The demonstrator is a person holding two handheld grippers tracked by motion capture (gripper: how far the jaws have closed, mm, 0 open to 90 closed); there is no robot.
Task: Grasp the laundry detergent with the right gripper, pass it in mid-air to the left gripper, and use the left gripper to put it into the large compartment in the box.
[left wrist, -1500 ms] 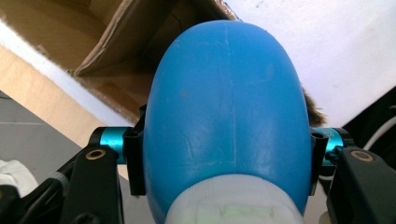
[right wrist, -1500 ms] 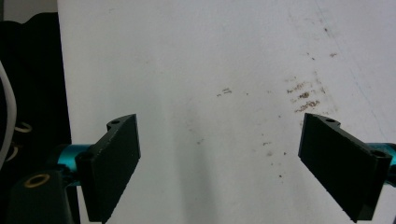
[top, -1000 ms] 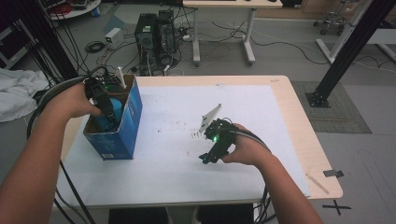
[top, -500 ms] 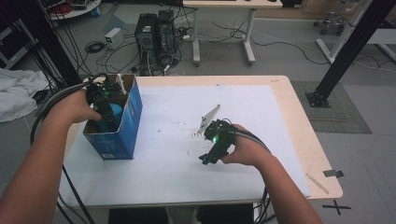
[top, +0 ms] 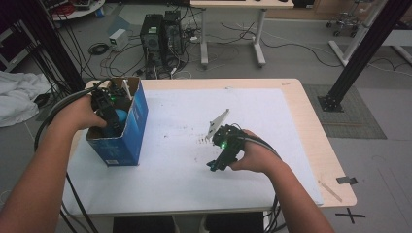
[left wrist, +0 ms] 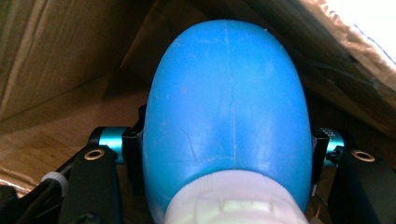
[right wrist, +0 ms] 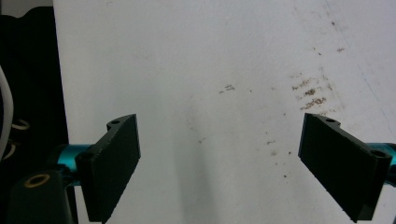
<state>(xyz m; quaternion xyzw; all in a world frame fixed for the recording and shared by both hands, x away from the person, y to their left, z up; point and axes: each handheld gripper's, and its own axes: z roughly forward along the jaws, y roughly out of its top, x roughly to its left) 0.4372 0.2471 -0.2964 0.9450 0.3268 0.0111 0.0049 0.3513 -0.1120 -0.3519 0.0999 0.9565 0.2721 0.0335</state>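
At nine o'clock on the tabletop (top: 291,121), covered by a white sheet (top: 184,179) speckled with brown crumbs, stands an open blue cardboard box (top: 132,127), and inside it sits the left tool (top: 108,115), clenched on a blue rounded object (top: 120,116) with a white end. Seen along that tool's own jaws, the blue rounded object (left wrist: 226,107) bulges well past both pads, gripped low near its white end, with the box's brown inner walls close all round. Best handled, by the look of it, with a straight lift toward twelve o'clock of the box opening, keeping the grip firm and unchanged, since a smooth curved shell could squirt out of flat pads if squeezed off-centre or knocked against a flap. Worth keeping clear of the white stick-like piece (top: 127,89) leaning at the box's far rim. Near the middle of the sheet, toward five o'clock from the box, rests the right tool (top: 214,165), released, its jaws standing wide apart over bare sheet with nothing between them; ready to steady the box if it tips. Just beyond, at twelve o'clock of that hand, lies a small pale pointed piece (top: 217,122), apart from everything else.
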